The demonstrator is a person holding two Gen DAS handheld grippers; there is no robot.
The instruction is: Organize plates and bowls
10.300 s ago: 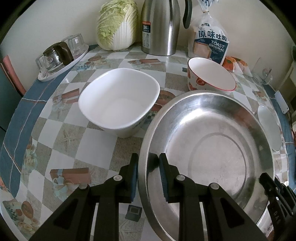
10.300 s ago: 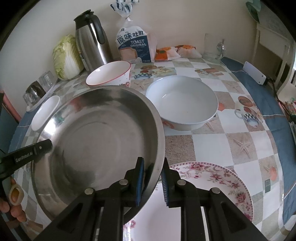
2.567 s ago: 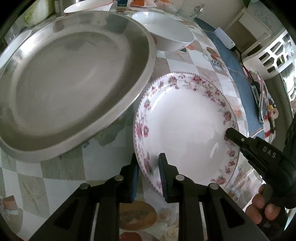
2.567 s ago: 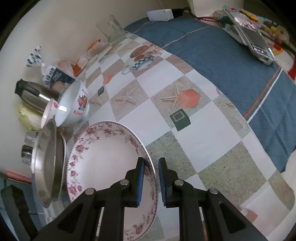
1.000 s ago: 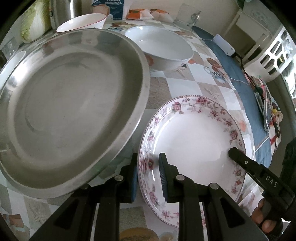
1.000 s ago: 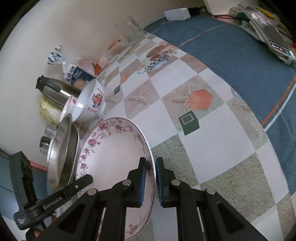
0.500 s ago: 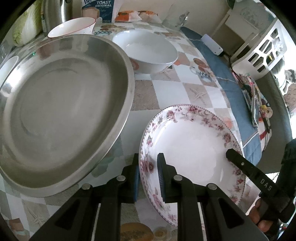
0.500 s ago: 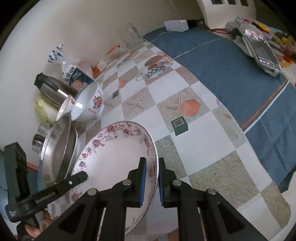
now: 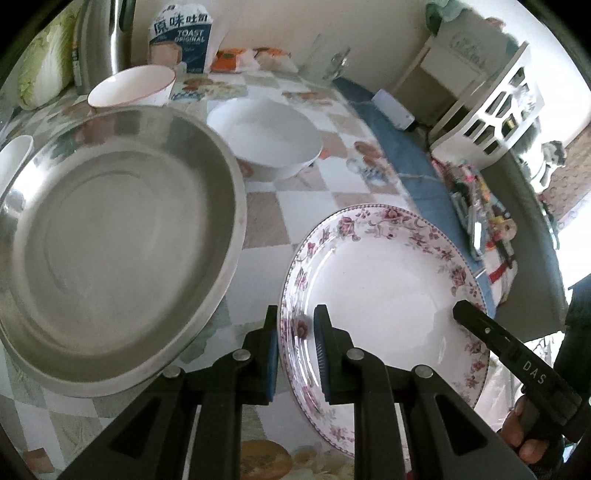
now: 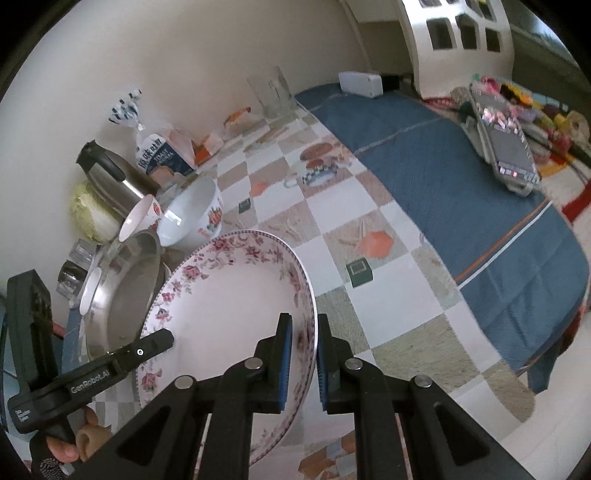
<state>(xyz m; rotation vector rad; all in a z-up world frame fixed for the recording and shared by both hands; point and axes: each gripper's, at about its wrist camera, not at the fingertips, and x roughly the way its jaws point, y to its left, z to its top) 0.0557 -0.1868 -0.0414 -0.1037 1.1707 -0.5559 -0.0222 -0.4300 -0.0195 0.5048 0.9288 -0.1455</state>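
Note:
A white plate with a pink floral rim (image 9: 380,280) (image 10: 229,295) hangs above the checked tablecloth, held from both sides. My left gripper (image 9: 295,325) is shut on its near-left rim. My right gripper (image 10: 303,332) is shut on the opposite rim. Left of the plate lies a big steel basin (image 9: 110,240) (image 10: 125,295). Behind it stand a white square bowl (image 9: 264,136) (image 10: 192,214) and a red-rimmed bowl (image 9: 131,86) (image 10: 142,218). A small white dish (image 9: 13,157) peeks out at the far left.
Against the wall stand a steel thermos (image 9: 103,33), a cabbage (image 9: 40,70), a toast bag (image 9: 181,37), snack packets (image 9: 255,57) and a glass jug (image 10: 271,94). A blue cloth (image 10: 443,177) covers the table's right side, with a white box (image 10: 360,84) and a phone-like device (image 10: 506,147).
Both grippers have risen with the floral plate, which now sits higher above the tablecloth. The views have tipped up, showing more of the wall and the room.

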